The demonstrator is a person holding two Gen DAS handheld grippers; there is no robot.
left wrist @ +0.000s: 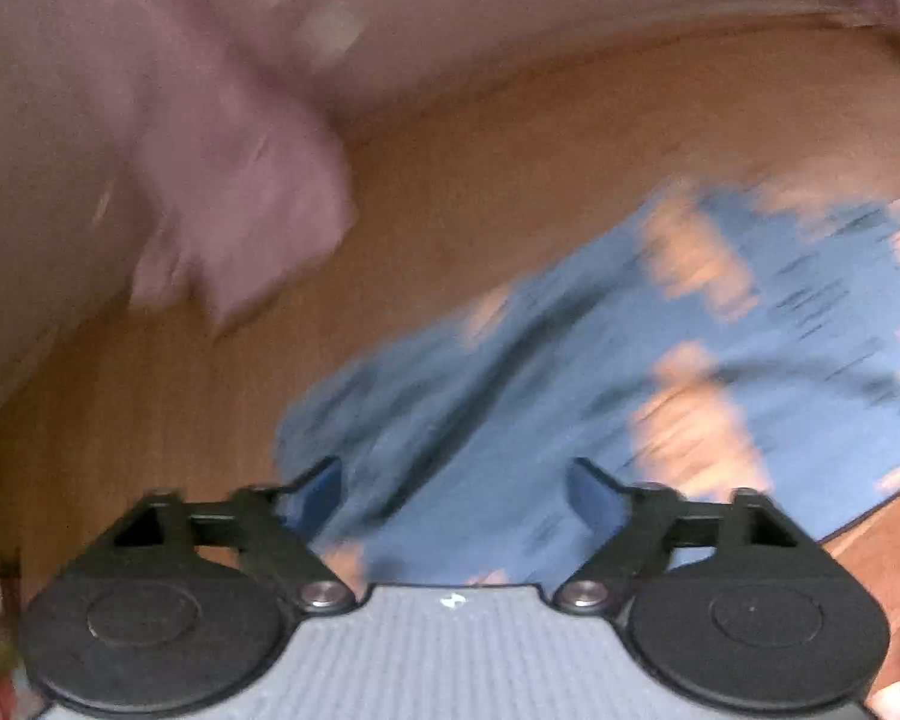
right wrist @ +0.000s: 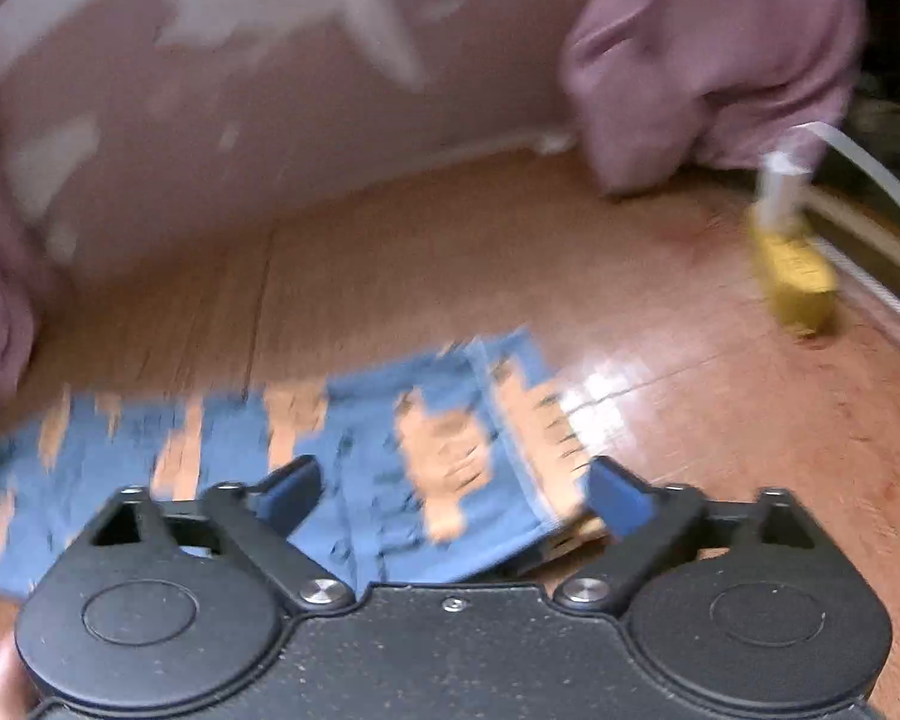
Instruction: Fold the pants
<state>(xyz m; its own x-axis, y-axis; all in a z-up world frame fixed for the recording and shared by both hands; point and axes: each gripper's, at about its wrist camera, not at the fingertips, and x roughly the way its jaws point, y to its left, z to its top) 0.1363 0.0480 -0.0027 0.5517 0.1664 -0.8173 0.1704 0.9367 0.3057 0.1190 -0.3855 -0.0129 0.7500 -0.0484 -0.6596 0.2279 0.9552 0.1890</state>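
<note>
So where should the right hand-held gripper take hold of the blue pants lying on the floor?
Probably the hemmed leg end of the pants, approached from above. That edge lies flat on the wooden floor, between the open fingers of the right hand-held gripper.

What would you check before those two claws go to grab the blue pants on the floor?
1. Left gripper open: ok, fingers spread wide, nothing between them.
2. Right gripper open: ok, jaws apart over the cloth.
3. Blue patterned pants lying on the wooden floor: ok, spread out, though rumpled near the left gripper.
4. Hem edge within the right gripper's span: ok, the hem lies between its fingers.
5. Yellow bottle clear of the pants: ok, it stands apart, far to the right.
6. Sharp view for aiming: not ok, both pictures are motion-blurred.
</note>
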